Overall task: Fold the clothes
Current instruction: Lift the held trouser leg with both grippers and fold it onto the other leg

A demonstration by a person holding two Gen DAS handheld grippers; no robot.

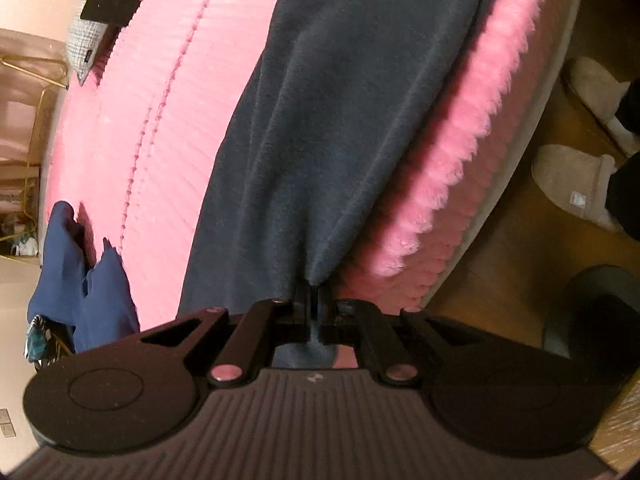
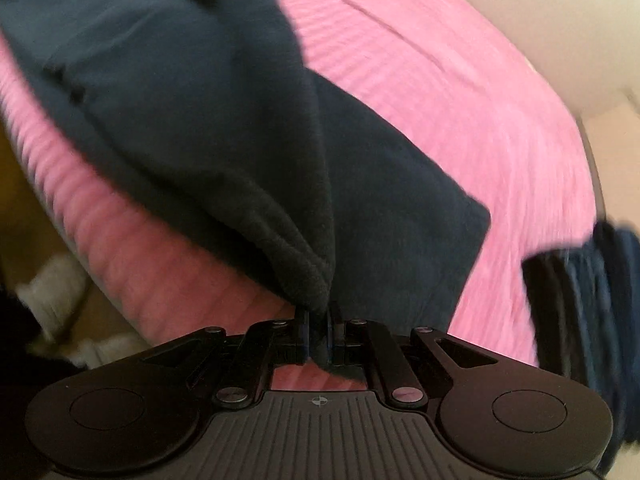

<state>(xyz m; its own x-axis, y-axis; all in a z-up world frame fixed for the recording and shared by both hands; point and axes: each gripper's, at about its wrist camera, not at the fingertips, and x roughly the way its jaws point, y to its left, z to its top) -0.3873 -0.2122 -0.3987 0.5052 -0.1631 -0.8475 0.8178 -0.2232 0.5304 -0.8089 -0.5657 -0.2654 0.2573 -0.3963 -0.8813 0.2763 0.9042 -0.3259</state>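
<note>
Left wrist: gripper (image 1: 314, 300) pinches garment (image 1: 340, 100) edge.

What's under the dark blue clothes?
The fluffy pink blanket lies under the dark blue garment, showing on both sides. Whatever sits beneath the covered middle is hidden. Both claws pinch its edge.

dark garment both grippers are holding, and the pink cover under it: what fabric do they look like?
Dark navy garment: looks like fleece or brushed knit; matte, fuzzy nap, soft thick folds where the left gripper and right gripper pinch it. Pink cover: likely plush ribbed chenille or corduroy-type fabric; parallel ridges and fluffy pile show along its edge. Fibre content cannot be told.
</note>
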